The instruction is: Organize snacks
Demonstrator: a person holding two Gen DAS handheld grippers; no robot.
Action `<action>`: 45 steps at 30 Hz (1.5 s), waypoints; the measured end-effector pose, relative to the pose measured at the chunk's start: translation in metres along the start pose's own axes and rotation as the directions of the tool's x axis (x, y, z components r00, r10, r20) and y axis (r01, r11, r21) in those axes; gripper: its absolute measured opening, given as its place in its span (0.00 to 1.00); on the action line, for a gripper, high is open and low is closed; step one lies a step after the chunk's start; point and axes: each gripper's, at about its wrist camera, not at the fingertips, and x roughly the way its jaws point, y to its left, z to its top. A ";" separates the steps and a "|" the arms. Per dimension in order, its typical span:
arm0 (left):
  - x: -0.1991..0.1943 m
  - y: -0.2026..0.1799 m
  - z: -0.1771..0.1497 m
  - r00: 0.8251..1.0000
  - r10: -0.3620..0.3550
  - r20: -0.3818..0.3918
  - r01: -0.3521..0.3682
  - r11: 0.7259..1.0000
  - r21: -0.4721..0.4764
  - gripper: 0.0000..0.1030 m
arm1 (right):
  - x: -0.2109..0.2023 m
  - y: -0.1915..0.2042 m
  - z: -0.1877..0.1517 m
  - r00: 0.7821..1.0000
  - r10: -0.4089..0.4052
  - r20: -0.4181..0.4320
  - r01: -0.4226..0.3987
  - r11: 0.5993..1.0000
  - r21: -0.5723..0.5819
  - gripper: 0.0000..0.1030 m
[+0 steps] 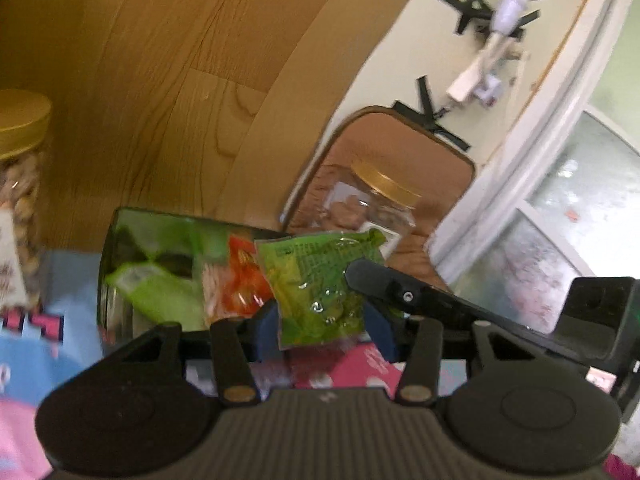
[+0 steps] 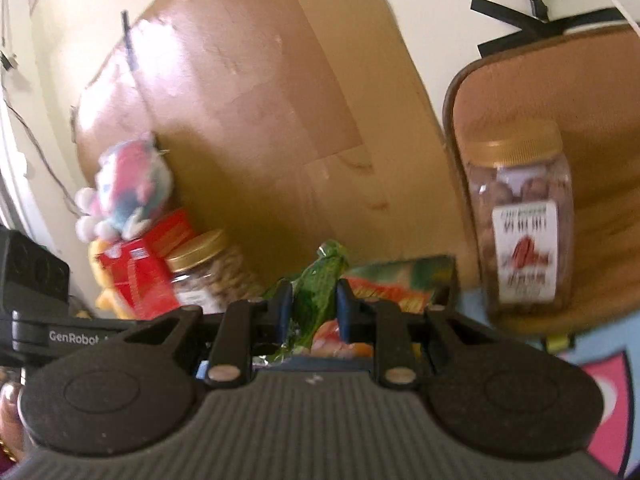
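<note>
You are holding one green snack packet (image 1: pixel 320 292) in the left hand-held gripper (image 1: pixel 326 330), its blue pads clamping the packet's lower half, while the right hand-held gripper (image 2: pixel 310 306) is pinching a second green packet (image 2: pixel 320 284) edge-on between its own pads. Both packets are hanging clear of the surface, just in front of the clear-walled snack bin (image 1: pixel 120 240) at roughly twelve o'clock of the left gripper, where more green and one red-orange packet (image 1: pixel 240 280) are already lying.

Judging by the task, you are carrying these two to a sorted spot. To do it well, you are best keeping each grip low on the packet and level, since the film looks slick and crinkly and could slide out; bring the packets over the bin's rim before easing the pads apart, one side at a time.

The wrappers are glossy, flat, pillow-shaped plastic. At two o'clock in the right wrist view a squarish clear nut jar (image 2: pixel 520 220) with a ribbed gold lid is standing on a brown cushioned chair seat (image 2: pixel 600 120); a second gold-lidded jar (image 2: pixel 200 268) is sitting at ten o'clock beside a red box (image 2: pixel 136 276) and a plush toy (image 2: pixel 128 184). Behind them a wood-grain panel (image 1: pixel 160 80) is leaning, smooth and matt
</note>
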 end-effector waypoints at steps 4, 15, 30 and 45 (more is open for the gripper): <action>0.028 0.016 0.008 0.998 0.047 -0.032 -0.047 0.999 -0.013 0.44 | 0.029 -0.014 0.003 0.998 -0.047 -0.029 0.047 0.999 -0.019 0.25; 0.040 0.036 0.009 0.984 0.178 -0.019 -0.178 0.984 -0.022 0.53 | 0.069 -0.019 -0.007 0.983 -0.164 -0.082 0.155 0.983 -0.100 0.47; 0.002 -0.011 -0.022 0.966 0.258 0.035 -0.260 0.959 0.109 0.58 | 0.002 0.008 -0.031 0.966 -0.254 0.048 0.257 0.963 -0.082 0.46; -0.026 -0.040 -0.064 0.942 0.329 0.063 -0.335 0.928 0.165 0.64 | -0.033 0.033 -0.062 0.965 -0.259 0.035 0.260 0.965 -0.045 0.46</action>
